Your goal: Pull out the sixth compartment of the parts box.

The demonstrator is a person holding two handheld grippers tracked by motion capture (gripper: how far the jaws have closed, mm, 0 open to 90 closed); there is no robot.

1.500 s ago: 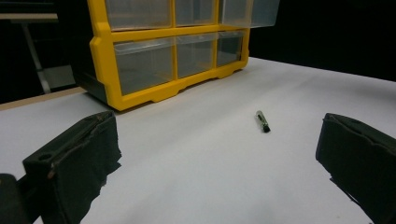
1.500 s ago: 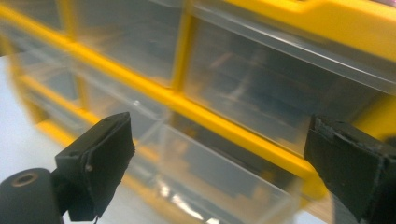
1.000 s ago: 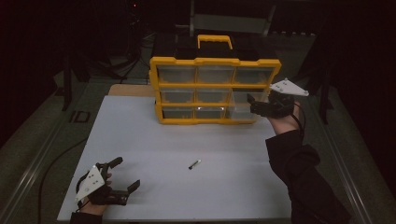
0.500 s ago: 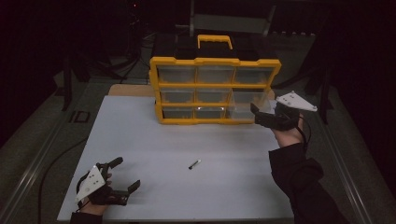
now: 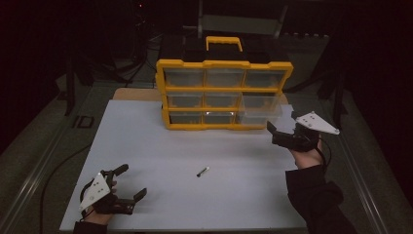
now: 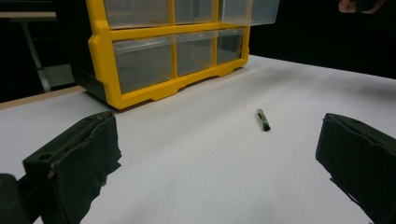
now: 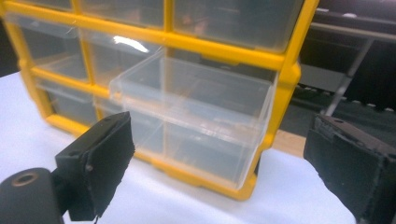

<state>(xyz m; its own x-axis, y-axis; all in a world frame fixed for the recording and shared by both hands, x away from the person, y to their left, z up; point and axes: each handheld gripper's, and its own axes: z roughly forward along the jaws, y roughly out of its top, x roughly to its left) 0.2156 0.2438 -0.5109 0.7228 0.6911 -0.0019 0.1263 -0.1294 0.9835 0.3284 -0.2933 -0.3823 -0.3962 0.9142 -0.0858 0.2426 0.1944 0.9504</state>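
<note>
White tabletop (image 5: pixel 160 146) spreads under dim light, dark room behind it. Your left gripper (image 5: pixel 130 187) rests at the near left corner exactly where it was a second ago, jaws spread wide with nothing between them. Ahead of it and to its right lies the small pen-like piece (image 5: pixel 202 171), well apart from both jaws and unmoved. Beyond that stands the yellow drawer cabinet (image 5: pixel 224 64), its clear middle-right drawer (image 7: pixel 196 121) pulled out. Your right gripper (image 5: pixel 271 132) has drawn back from that drawer toward you, no longer touching it; its jaws are wide open and empty, the drawer just in front.
</note>
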